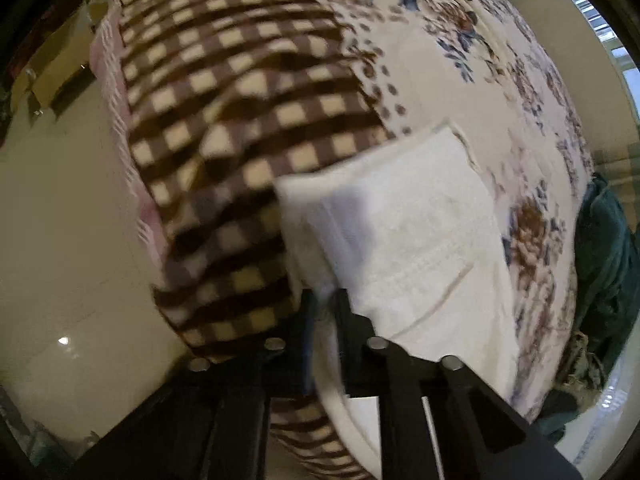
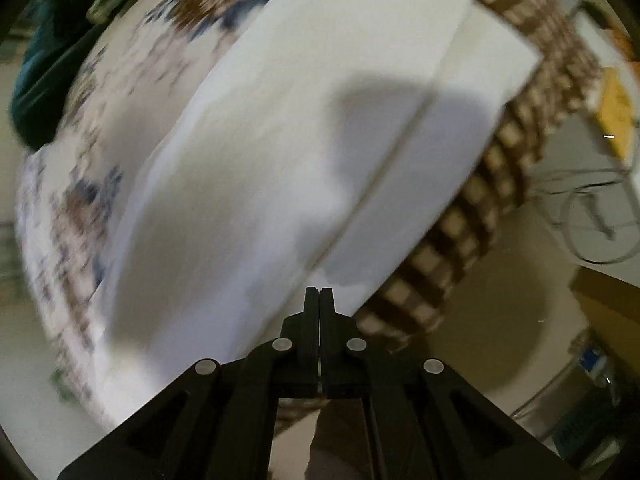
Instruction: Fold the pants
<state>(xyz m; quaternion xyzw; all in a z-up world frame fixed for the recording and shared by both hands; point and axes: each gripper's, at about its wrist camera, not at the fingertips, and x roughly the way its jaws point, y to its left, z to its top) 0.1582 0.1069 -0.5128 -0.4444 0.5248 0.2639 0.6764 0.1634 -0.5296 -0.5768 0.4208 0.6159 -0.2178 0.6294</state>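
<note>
White pants (image 2: 304,152) lie part-folded on the floral bedsheet (image 1: 500,92) beside a checked blanket (image 1: 240,100), left gripper (image 1: 326,300) pinching a near edge, right gripper (image 2: 319,294) pressed together empty, final folds seemingly left.

Motion blur smears both views. Ahead of the left claw (image 1: 324,300), the near edge of the white pants (image 1: 412,248) is streaked, and the cloth between its fingers hides how much fabric is pinched. Left of the right claw (image 2: 319,298), the floral bedsheet (image 2: 68,208) print dissolves into smudges. Ahead and right of it, the checked blanket (image 2: 460,236) squares blur, and the pants cover whatever lies beneath them.
</note>
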